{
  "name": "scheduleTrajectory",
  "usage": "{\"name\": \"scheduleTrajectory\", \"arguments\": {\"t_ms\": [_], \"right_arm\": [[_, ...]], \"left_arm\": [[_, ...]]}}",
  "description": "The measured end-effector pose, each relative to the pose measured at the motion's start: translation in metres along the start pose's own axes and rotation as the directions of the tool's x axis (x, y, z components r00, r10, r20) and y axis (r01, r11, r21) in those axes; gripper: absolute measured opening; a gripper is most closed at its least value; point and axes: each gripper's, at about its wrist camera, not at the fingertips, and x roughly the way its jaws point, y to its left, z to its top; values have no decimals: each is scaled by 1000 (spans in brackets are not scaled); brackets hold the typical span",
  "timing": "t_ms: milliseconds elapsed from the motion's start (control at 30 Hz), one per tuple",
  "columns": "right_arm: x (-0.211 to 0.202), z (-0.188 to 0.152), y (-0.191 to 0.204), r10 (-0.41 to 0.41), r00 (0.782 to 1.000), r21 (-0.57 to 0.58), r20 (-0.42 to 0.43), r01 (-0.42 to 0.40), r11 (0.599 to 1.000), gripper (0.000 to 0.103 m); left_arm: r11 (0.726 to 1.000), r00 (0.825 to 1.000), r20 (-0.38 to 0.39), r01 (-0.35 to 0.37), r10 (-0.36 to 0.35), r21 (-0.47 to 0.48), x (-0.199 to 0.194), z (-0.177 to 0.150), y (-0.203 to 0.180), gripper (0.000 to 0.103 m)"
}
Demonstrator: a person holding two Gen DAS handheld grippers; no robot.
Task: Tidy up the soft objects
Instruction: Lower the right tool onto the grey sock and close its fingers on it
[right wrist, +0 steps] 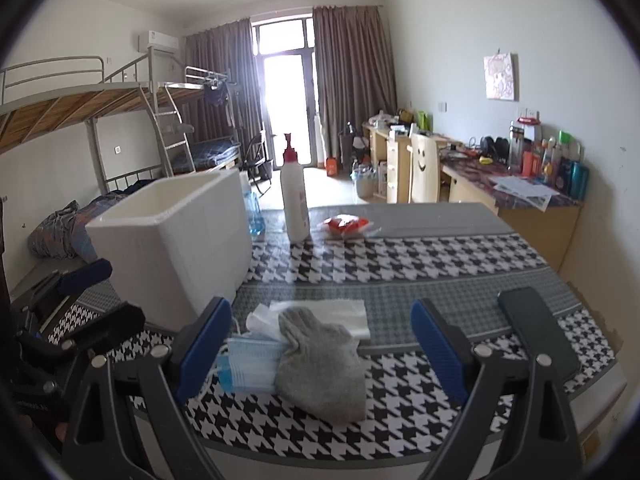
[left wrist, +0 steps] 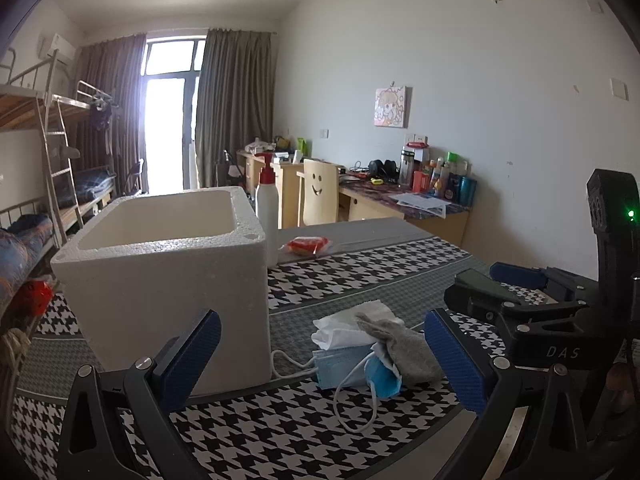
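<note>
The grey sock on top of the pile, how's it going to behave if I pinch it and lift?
The grey sock lies limp and creased over the blue face mask, so it will probably droop from the jaws. Its knit surface looks grippy, unlikely to slip. Since it overlaps the mask and the white tissue, lifting may drag those along.

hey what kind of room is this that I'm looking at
Most likely a shared dorm room. Metal bunk beds with a ladder line one wall, a row of cluttered study desks lines the other, and a curtained balcony door closes the far end. The work happens on a houndstooth-covered table in front.
</note>
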Motion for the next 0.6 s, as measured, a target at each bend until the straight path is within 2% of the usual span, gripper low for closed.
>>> {"name": "scheduleTrajectory", "arguments": {"t_ms": [133, 500, 600], "right_arm": [[8, -9, -5, 9, 1000, 15, -28, -9, 1000, 93], [29, -28, -16, 33, 992, 52, -119, -27, 998, 93], [35, -34, -17, 39, 988, 59, -149, -30, 998, 87]], "left_arm": [[999, 999, -25, 38, -39, -22, 5, -4, -2, 102], [999, 996, -88, 12, -15, -39, 26, -18, -1, 102], [999, 996, -91, 11, -15, -39, 28, -18, -1, 102]]}}
